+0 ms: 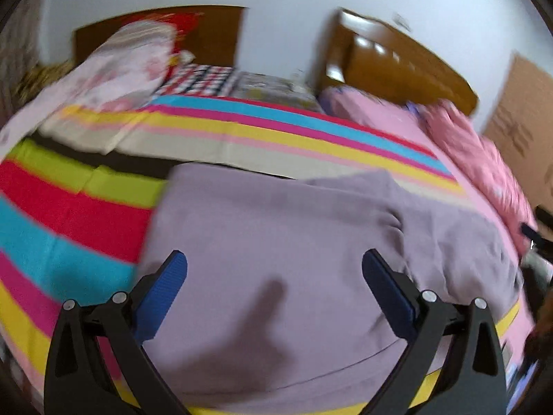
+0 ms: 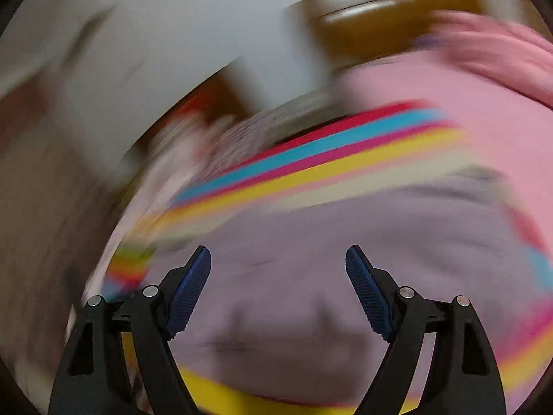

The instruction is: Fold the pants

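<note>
Across a bed covered by a striped sheet (image 1: 79, 207) in red, blue, yellow, green and pink, a pair of lilac pants (image 1: 276, 242) lies spread near the closest edge. At far left in the left wrist view, a pale floral quilt (image 1: 121, 65) is heaped on the bed, with a checked pillow (image 1: 200, 81) beside it and a dark wooden headboard (image 1: 214, 34) behind, against a white wall. A folded strip of beige cloth (image 1: 193, 148) runs across the stripes just beyond the pants. In the middle, the left tool (image 1: 274, 266) hangs above the pants with its blue-padded fingers (image 1: 166, 290) spread wide and nothing between them; its shadow falls on the fabric below. The pants look doubled over, with a rumpled fold toward the right. Further right, a pink sheet (image 1: 387, 121) and a bunched pink blanket (image 1: 484, 162) lie on the bed, with a second wooden headboard (image 1: 397, 62) behind them.

The right wrist view is heavily blurred. Its left part is a smear of wall and brown shapes that cannot be made out. At centre the right tool (image 2: 278, 266) hangs over the pants (image 2: 311, 242), its blue-padded fingers (image 2: 369, 294) also wide apart and empty. The striped sheet (image 2: 311, 159) shows beyond, and pink bedding (image 2: 466, 86) fills the right side.
</note>
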{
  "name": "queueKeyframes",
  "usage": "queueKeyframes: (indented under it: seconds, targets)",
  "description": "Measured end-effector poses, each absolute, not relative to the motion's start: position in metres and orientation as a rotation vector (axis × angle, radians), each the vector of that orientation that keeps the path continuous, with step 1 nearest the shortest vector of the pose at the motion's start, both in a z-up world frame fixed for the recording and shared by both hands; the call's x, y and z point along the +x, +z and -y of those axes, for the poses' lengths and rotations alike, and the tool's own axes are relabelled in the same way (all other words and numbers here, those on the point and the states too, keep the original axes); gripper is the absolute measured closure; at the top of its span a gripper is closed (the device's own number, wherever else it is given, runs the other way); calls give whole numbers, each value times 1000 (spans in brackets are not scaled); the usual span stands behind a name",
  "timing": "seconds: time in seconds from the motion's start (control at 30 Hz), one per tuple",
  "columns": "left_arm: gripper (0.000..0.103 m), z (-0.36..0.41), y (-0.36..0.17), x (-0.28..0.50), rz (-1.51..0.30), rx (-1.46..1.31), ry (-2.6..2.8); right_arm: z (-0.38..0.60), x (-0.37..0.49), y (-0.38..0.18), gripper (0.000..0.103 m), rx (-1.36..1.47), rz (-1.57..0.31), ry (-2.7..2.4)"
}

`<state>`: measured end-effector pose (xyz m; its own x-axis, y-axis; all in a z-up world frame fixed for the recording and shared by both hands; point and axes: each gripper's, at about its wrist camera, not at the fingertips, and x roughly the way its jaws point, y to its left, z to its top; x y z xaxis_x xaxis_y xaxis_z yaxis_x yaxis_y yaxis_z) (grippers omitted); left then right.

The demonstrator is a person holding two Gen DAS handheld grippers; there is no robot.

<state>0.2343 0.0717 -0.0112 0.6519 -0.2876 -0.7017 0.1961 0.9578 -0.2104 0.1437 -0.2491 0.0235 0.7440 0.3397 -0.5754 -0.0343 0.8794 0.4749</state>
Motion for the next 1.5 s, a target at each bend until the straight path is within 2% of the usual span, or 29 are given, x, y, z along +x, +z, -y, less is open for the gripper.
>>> queueKeyframes:
  seconds: [0.13, 0.3, 0.43, 0.47, 0.53, 0.67, 0.73, 0.97, 1.17, 1.23, 1.37, 1.5]
  targets:
    - [2, -107, -11, 200, -764, -129, -198, 137, 232, 26, 35, 95, -738, 528]
    - [2, -142, -19, 162, -750, -97, -123, 34, 320, 3, 48, -12, -888, 818]
    - [2, -163, -29, 143, -764, -97, -82, -15, 370, -17, 50, -84, -968, 873]
    - [2, -168, -34, 141, -775, -98, -67, -24, 378, -23, 53, -100, -986, 878]
    - [2, -177, -39, 139, -790, -108, -57, -40, 387, -31, 67, -128, -1025, 900]
    - [2, -186, -44, 136, -787, -138, -61, -59, 386, -43, 68, -200, -1066, 931]
    - [2, -188, -44, 136, -777, -147, -72, -61, 384, -44, 76, -225, -1068, 943]
    - [2, -187, -52, 151, -788, -180, -101, -60, 378, -47, 77, -234, -1022, 928]
    - [2, -189, -54, 153, -788, -172, -100, -61, 389, -50, 76, -204, -1066, 947]
    - [2, -191, -56, 153, -791, -184, -100, -65, 382, -47, 86, -255, -1029, 958]
    - [2, -192, -57, 151, -788, -190, -89, -76, 363, -20, 87, -332, -915, 927]
    - [2, -192, -57, 154, -783, -197, -84, -86, 372, -29, 87, -334, -937, 914]
